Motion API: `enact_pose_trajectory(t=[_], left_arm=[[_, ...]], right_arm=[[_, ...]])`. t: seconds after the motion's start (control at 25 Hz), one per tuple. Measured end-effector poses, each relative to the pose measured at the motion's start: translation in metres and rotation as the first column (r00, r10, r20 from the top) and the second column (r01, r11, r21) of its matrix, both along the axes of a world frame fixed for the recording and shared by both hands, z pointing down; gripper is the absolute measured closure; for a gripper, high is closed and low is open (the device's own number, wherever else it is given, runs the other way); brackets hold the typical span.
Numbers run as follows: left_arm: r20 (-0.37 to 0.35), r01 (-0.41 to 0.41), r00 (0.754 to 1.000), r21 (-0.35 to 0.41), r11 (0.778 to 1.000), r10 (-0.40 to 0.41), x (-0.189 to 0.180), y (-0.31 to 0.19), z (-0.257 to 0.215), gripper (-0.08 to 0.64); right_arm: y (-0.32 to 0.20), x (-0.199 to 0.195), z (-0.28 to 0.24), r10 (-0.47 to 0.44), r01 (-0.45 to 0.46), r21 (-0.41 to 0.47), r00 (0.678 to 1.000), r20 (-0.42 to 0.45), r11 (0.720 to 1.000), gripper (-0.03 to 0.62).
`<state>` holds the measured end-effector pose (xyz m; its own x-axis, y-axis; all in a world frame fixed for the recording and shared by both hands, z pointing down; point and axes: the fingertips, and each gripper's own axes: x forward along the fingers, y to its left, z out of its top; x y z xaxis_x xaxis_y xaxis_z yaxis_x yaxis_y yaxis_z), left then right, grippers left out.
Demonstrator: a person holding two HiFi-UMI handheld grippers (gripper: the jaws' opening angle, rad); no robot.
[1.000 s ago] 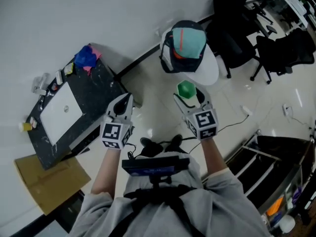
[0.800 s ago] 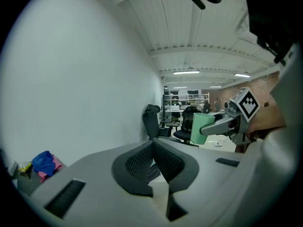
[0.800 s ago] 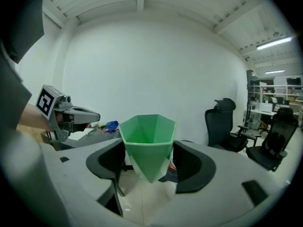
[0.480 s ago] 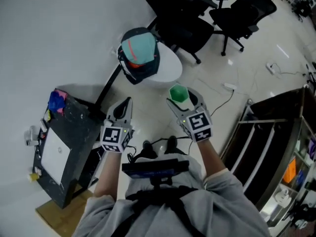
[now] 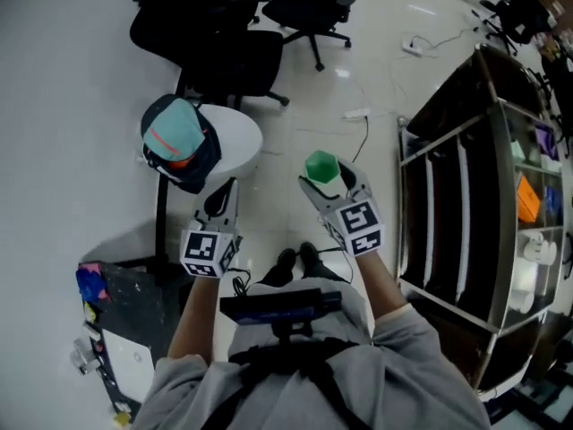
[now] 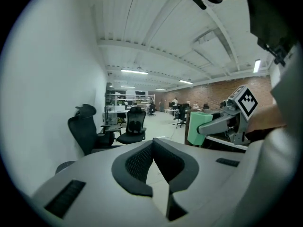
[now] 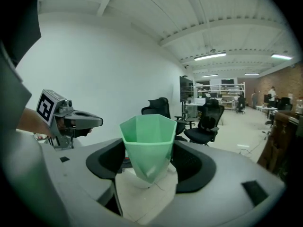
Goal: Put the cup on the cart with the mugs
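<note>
A green faceted cup [image 5: 320,166] sits upright between the jaws of my right gripper [image 5: 328,176], held in the air in front of the person's body. The right gripper view shows the cup [image 7: 147,141] filling the gap, with the right gripper [image 7: 147,162] shut on its lower half. The left gripper [image 5: 226,192] hangs level with it to the left, its jaws together and holding nothing [image 6: 152,150]. From the left gripper view the cup [image 6: 201,129] shows at the right. A dark shelved cart [image 5: 488,141] stands to the right, with white objects [image 5: 535,251] on one shelf.
A round white table [image 5: 235,141] carrying a teal and navy bag [image 5: 177,141] is ahead on the left. Black office chairs [image 5: 242,25] stand beyond it. A black desk [image 5: 121,316] lies at the lower left. A cable [image 5: 363,128] runs over the floor near the cart.
The whole view has swung right: the desk slid to the lower left and the cart came into full view at the right. Both grippers kept their pose, cup still held.
</note>
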<state>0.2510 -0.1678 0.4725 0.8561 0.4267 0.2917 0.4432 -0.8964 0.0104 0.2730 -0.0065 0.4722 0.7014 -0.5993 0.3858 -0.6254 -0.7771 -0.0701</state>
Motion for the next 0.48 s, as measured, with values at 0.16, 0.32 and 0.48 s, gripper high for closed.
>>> enact_pose_trajectory(t=[0.16,0.32,0.48], left_arm=[[0.008,-0.187,0.982,-0.016,0.982,0.187,0.02,0.046,-0.004,0.56],[0.012,-0.34,0.94,-0.02,0.94,0.34,0.024,0.094,0.002,0.56],[0.022,-0.475,0.88,-0.018,0.88,0.475,0.022,0.151,0.007,0.56]], right_arm=[[0.042,-0.008,-0.003,0.18,-0.18,-0.015,0.984,-0.006,0.983,0.27],[0.089,-0.026,0.003,0.316,-0.316,-0.035,0.949,-0.015,0.948,0.27],[0.146,-0.049,0.001,0.477,-0.477,-0.04,0.879,-0.008,0.878,0.27]])
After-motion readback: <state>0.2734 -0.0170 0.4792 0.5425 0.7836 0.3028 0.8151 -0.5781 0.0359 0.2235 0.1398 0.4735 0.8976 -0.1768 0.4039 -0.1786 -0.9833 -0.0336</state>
